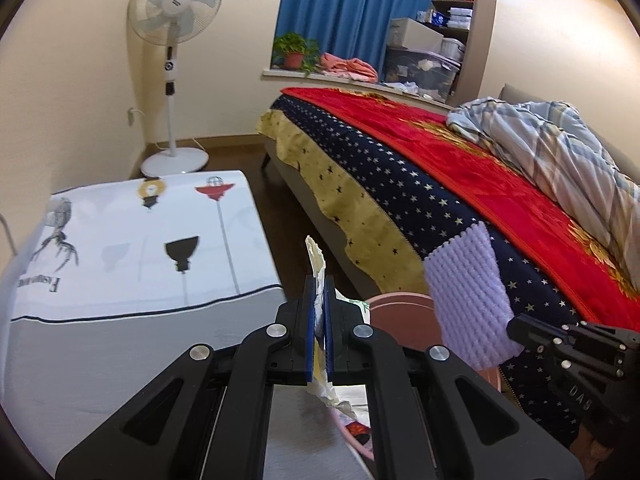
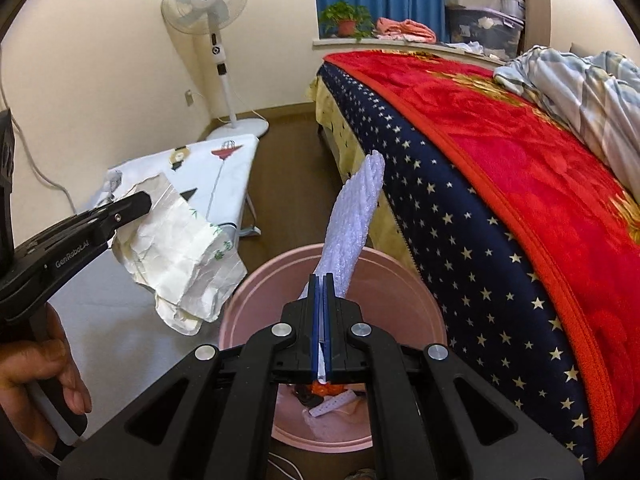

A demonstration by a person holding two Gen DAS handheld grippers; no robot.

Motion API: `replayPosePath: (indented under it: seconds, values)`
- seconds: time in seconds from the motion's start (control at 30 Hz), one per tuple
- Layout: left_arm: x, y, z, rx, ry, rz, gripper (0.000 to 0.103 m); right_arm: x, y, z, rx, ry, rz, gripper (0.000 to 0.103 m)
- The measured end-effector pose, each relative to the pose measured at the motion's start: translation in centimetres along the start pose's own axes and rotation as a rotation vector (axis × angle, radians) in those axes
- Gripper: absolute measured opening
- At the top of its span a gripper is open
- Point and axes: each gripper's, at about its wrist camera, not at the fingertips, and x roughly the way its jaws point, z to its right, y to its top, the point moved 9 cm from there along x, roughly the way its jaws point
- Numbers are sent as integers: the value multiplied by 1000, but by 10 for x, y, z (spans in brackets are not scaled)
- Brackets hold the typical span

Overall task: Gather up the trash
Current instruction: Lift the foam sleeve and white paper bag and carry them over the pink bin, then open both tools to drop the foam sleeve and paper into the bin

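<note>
My left gripper [image 1: 319, 285] is shut on a crumpled white paper wrapper [image 1: 315, 254] that sticks up past its fingertips. In the right wrist view that left gripper [image 2: 145, 200] holds the wrapper [image 2: 180, 252] just left of a pink bin [image 2: 424, 292] on the floor. My right gripper [image 2: 323, 280] is shut on a pale lavender foam sheet [image 2: 356, 216], which stands up above the bin's opening. Scraps and something orange [image 2: 332, 394] lie in the bin's bottom. From the left wrist view the foam sheet [image 1: 466, 292] hangs over the bin [image 1: 400, 320], with the right gripper [image 1: 518, 324] beside it.
A bed [image 2: 500, 152] with a red blanket and star-patterned sheet runs close along the bin's right side. A low table with a white printed cloth [image 1: 132, 248] stands left. A standing fan [image 1: 173, 40] is in the far corner. A person's hand [image 2: 44, 368] holds the left gripper.
</note>
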Motion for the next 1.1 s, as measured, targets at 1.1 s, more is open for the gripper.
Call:
replayPosePath:
  seconds: [1.1]
  values:
    - [37,-17,49,-26,-151,-80,14,10,-8,28,49,-82,-32,6]
